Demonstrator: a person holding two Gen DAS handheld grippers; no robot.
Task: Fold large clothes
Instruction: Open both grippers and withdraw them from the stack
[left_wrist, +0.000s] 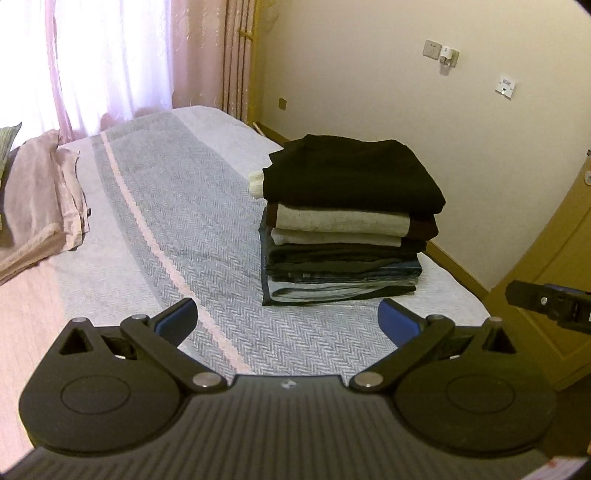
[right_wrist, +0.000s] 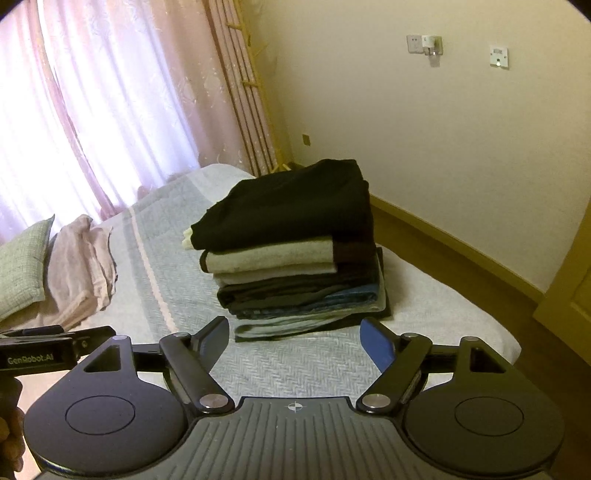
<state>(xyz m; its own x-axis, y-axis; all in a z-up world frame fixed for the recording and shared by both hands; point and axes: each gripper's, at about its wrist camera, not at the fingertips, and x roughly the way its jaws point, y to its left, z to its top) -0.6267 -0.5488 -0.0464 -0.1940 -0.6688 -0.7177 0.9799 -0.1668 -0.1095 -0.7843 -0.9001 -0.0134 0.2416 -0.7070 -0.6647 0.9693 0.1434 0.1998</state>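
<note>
A tall stack of folded clothes (left_wrist: 343, 229) (right_wrist: 295, 258) stands on the bed, with a black garment (left_wrist: 351, 173) (right_wrist: 295, 206) on top and grey, dark and blue pieces under it. My left gripper (left_wrist: 288, 314) is open above the bedspread, just short of the stack and a little to its left, with nothing between its fingers. In the right wrist view my right gripper (right_wrist: 295, 338) is open too, empty, facing the stack's near edge. The right gripper's body (left_wrist: 546, 301) shows at the right edge of the left wrist view.
The bed (left_wrist: 166, 229) (right_wrist: 155, 266) has a grey herringbone cover with a pink stripe. Pink bedding (left_wrist: 40, 199) (right_wrist: 81, 262) and a green pillow (right_wrist: 22, 269) lie at its far left. Pink curtains (right_wrist: 110, 92), a cream wall and a yellow door (left_wrist: 554, 295) surround it.
</note>
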